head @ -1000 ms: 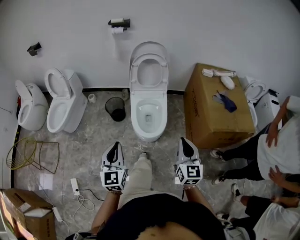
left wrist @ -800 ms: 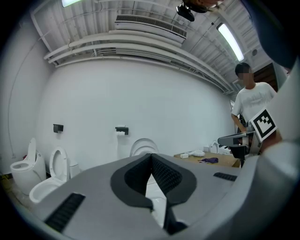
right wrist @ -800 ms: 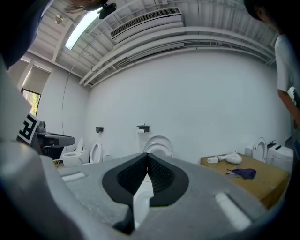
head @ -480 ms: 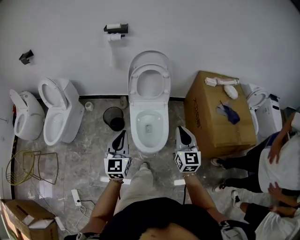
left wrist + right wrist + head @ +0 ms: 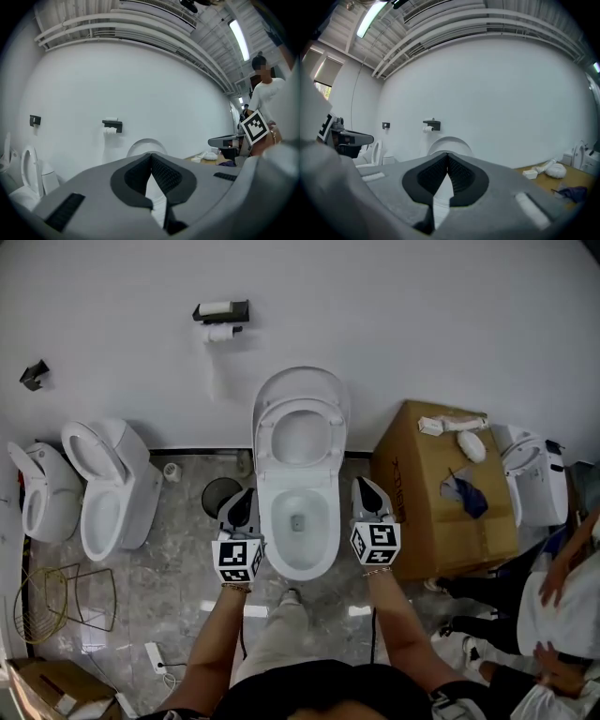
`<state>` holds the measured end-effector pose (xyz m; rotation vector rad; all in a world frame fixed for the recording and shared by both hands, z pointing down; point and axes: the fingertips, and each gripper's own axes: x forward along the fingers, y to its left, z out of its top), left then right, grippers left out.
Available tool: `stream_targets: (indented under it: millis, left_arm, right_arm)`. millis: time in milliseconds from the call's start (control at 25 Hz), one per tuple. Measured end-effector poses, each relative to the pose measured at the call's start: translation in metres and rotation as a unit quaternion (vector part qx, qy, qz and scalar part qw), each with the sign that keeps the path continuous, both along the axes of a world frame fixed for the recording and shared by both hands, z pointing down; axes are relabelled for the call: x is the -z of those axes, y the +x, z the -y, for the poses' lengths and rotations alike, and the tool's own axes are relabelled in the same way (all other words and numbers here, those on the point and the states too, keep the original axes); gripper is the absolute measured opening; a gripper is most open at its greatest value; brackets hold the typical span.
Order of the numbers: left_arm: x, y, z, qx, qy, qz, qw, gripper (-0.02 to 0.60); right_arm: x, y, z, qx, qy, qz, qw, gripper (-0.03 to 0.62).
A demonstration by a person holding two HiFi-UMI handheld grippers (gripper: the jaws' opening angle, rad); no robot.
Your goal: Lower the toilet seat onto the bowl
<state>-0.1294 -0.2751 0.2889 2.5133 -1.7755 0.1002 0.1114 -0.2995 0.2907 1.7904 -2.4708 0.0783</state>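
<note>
A white toilet stands against the far wall, its bowl (image 5: 300,526) open toward me. Its seat (image 5: 300,432) and lid (image 5: 302,382) both stand raised against the wall; the lid's top (image 5: 146,144) (image 5: 451,143) shows over the jaws in both gripper views. My left gripper (image 5: 242,509) is shut and empty, just left of the bowl's rim. At the bowl's right side my right gripper (image 5: 367,493) is also shut with nothing in it. In the left gripper view (image 5: 151,157) and the right gripper view (image 5: 447,157) the pads meet at the tips.
A large cardboard box (image 5: 441,493) with small items on top stands right of the toilet. A black bin (image 5: 219,495) sits left of it, then two more white toilets (image 5: 103,488) (image 5: 37,488). A paper holder (image 5: 221,313) hangs on the wall. People sit at the right (image 5: 562,596).
Both grippers have moved forward together, from well short of the toilet to either side of its bowl. The whole view has shifted closer to the wall.
</note>
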Motion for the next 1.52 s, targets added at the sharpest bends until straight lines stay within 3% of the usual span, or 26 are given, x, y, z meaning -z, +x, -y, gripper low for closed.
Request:
stream_targets:
  millis: [200, 400, 600, 720, 960, 1040, 1280, 1440, 1520]
  left_arm:
    - [-0.022, -0.005, 0.084, 0.001, -0.015, -0.006, 0.9999, 0.002]
    - [-0.046, -0.002, 0.165, -0.023, -0.030, 0.009, 0.9992, 0.003]
    - [-0.064, 0.001, 0.222, -0.050, -0.039, -0.005, 0.9980, 0.017]
    - [-0.075, 0.009, 0.249, -0.082, -0.048, -0.012, 0.9954, 0.194]
    - [-0.088, 0.020, 0.291, -0.138, -0.055, -0.009, 0.9889, 0.315]
    - [-0.094, 0.024, 0.302, -0.162, -0.062, -0.010, 0.9848, 0.333]
    - [-0.106, 0.029, 0.328, -0.203, -0.079, -0.032, 0.9756, 0.334]
    - [-0.114, 0.033, 0.337, -0.208, -0.090, -0.050, 0.9726, 0.330]
    - [-0.114, 0.035, 0.339, -0.217, -0.090, -0.056, 0.9703, 0.268]
  right_arm:
    - [-0.017, 0.000, 0.083, 0.013, -0.008, -0.004, 1.000, 0.006]
    - [-0.040, -0.005, 0.162, 0.029, -0.025, -0.010, 0.999, 0.006]
    - [-0.057, -0.008, 0.218, 0.049, -0.032, -0.012, 0.998, 0.031]
    - [-0.067, -0.009, 0.244, 0.066, -0.037, -0.016, 0.997, 0.069]
    - [-0.086, -0.012, 0.280, 0.102, -0.051, -0.016, 0.993, 0.227]
    - [-0.093, -0.011, 0.290, 0.113, -0.059, -0.001, 0.992, 0.250]
    - [-0.102, -0.006, 0.309, 0.128, -0.072, 0.022, 0.989, 0.253]
    - [-0.109, -0.007, 0.313, 0.138, -0.085, 0.029, 0.986, 0.252]
    - [-0.111, -0.009, 0.315, 0.142, -0.090, 0.036, 0.985, 0.252]
